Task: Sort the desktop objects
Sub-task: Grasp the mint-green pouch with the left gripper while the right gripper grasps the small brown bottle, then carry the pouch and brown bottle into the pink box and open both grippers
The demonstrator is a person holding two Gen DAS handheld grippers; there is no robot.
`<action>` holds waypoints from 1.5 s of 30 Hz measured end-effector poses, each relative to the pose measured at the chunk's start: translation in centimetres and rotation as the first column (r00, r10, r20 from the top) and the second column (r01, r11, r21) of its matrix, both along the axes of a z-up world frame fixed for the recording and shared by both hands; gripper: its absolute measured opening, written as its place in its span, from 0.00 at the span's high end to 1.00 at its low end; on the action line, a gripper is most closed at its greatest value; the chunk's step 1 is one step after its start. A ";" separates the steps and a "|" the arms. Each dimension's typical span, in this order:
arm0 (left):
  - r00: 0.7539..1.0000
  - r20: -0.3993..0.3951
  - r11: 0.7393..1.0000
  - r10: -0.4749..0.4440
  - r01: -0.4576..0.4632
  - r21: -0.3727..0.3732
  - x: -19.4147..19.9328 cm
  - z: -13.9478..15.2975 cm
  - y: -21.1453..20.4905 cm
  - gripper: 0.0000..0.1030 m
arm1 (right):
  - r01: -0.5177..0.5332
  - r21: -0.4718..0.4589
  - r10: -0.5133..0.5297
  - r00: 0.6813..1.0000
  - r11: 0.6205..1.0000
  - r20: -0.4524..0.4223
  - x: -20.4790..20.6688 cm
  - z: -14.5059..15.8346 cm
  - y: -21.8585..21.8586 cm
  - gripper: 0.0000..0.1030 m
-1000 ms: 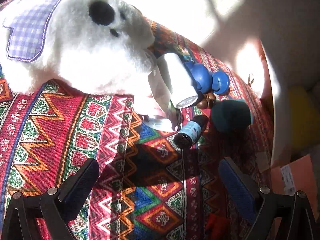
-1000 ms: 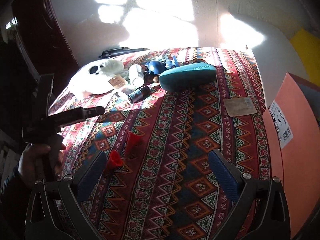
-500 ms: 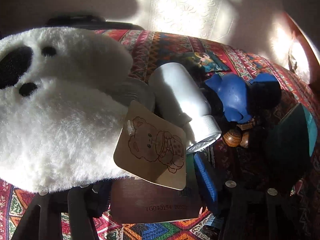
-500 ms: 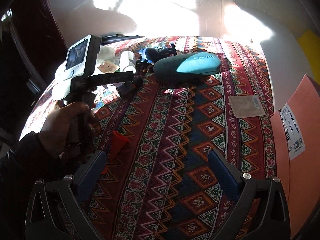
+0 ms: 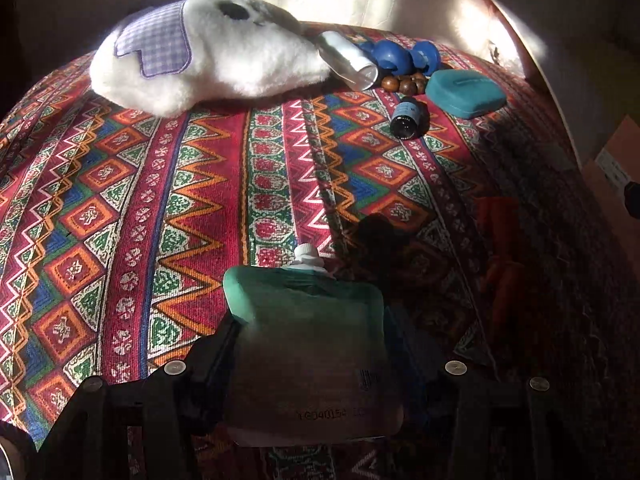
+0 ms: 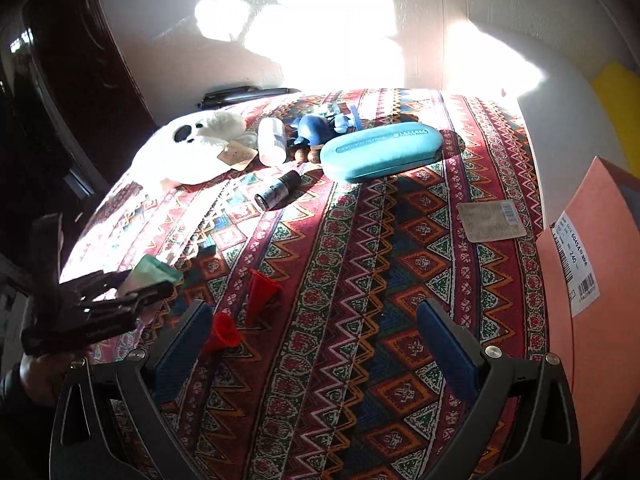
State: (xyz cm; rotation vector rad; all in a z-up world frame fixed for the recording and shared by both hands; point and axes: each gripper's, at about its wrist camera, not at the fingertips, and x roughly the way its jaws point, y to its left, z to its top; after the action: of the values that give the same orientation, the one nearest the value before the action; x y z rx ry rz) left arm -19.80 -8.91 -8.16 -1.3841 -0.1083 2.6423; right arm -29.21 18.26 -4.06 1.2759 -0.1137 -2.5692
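Note:
My left gripper point(image 5: 316, 344) is shut on a green spouted pouch point(image 5: 308, 320) with a white cap, held above the patterned tablecloth point(image 5: 160, 208); it also shows at the left of the right wrist view point(image 6: 152, 276). My right gripper point(image 6: 316, 328) is open and empty above the cloth. At the back lie a white plush toy point(image 5: 224, 60), a white bottle point(image 5: 348, 60), a blue toy point(image 5: 396, 56), wooden beads point(image 5: 404, 82), a dark vial point(image 5: 406, 116) and a teal case point(image 6: 380, 150).
Two red cones point(image 6: 260, 292) lie just ahead of my right gripper's left finger. A flat beige packet point(image 6: 490, 222) lies at the right. An orange cardboard box point(image 6: 592, 280) stands off the table's right edge. A wall runs behind.
My left gripper closed on the pouch beside the plush toy, then pulled back toward the front left with it. My right gripper stayed put, open.

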 end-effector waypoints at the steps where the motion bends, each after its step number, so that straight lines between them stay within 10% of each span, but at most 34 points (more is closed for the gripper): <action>1: 1.000 0.004 1.000 0.008 -0.008 -0.008 0.9 -0.3 -0.6 0.43 | -0.003 0.000 0.003 1.000 1.000 -0.003 0.2 0.1 -0.3 0.00; 16: 0.992 -0.106 0.983 0.069 -0.049 0.179 3.4 3.1 -5.4 0.43 | 0.009 -0.158 -0.011 1.000 0.987 -0.012 2.0 1.3 -2.8 0.02; 25: 0.988 -0.095 0.970 0.124 -0.101 0.219 2.2 3.2 -8.1 0.43 | 0.268 -0.452 -0.181 0.957 0.851 0.226 -9.9 -1.1 -2.1 0.23; 31: 0.987 -0.070 0.962 0.143 -0.122 0.245 1.7 2.9 -9.4 0.43 | 0.318 -0.305 -0.216 0.920 0.898 0.326 -17.4 -7.1 -6.3 0.26; 34: 0.987 -0.073 0.963 0.140 -0.118 0.243 1.6 3.1 -9.6 0.43 | 0.237 -0.102 -0.212 0.954 0.966 0.211 -19.0 -7.3 -9.6 0.30; 36: 0.988 -0.073 0.962 0.138 -0.116 0.246 1.6 3.1 -9.6 0.43 | 0.211 0.010 -0.210 0.963 0.977 0.167 -19.3 -7.2 -11.0 0.75; 45: 0.988 -0.106 0.965 0.111 -0.082 0.247 3.2 4.4 -8.6 0.43 | 0.115 -0.491 -0.016 0.979 0.863 0.201 -11.7 -3.7 -7.2 0.75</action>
State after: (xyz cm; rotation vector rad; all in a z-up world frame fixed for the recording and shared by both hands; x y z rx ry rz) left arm -16.59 -17.56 -3.74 -1.1677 -0.4787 2.6721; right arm -40.95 11.04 -7.81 1.3110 -0.8218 -2.2360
